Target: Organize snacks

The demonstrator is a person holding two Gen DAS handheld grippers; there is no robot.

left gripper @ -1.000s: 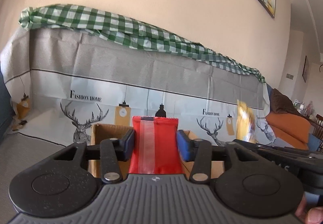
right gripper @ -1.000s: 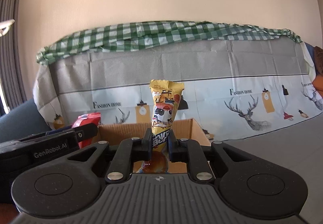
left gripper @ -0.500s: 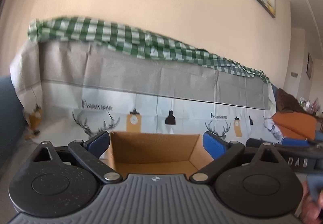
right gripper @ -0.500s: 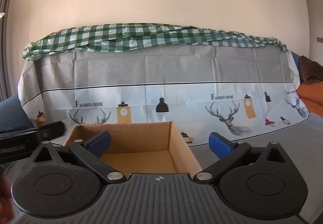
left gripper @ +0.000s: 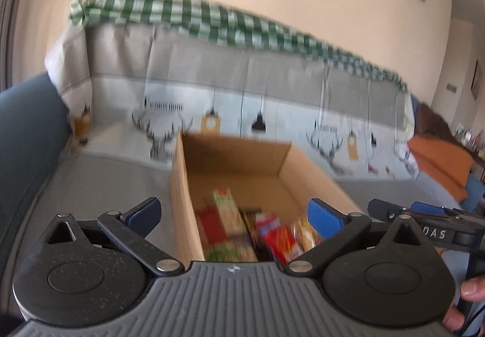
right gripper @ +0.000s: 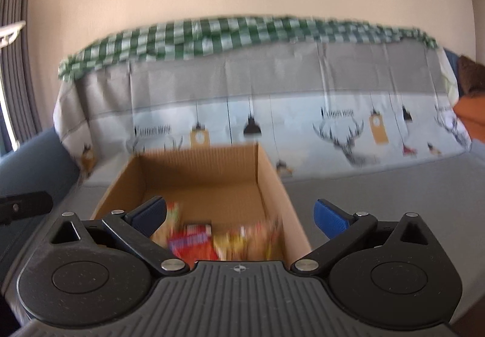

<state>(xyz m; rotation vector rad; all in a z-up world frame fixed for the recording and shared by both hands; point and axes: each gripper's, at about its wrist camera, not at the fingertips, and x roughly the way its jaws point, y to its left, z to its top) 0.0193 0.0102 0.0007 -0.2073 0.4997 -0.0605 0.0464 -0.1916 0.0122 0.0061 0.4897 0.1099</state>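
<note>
An open cardboard box (left gripper: 182,200) stands on the covered sofa seat. Several snack packs lie blurred in its near end, among them a red pack (left gripper: 272,234) and a yellow pack (left gripper: 306,237). My left gripper (left gripper: 233,211) hangs over the box's near end; its jaws are opening, with nothing between them. In the right wrist view the same box (right gripper: 200,167) holds a red pack (right gripper: 191,241) and a yellow pack (right gripper: 233,243). My right gripper (right gripper: 241,212) stands open and empty above them.
A grey deer-print cover (right gripper: 348,130) drapes the sofa, with a green checked cloth (right gripper: 212,36) along its top. A blue armrest (left gripper: 27,136) rises at the left and an orange cushion (left gripper: 439,164) lies at the right. A hand's fingers (left gripper: 469,291) show at the edge.
The left gripper let go of the red pack and the right gripper let go of the yellow pack. Both opened wide and drew back, so the box's inside now shows.
</note>
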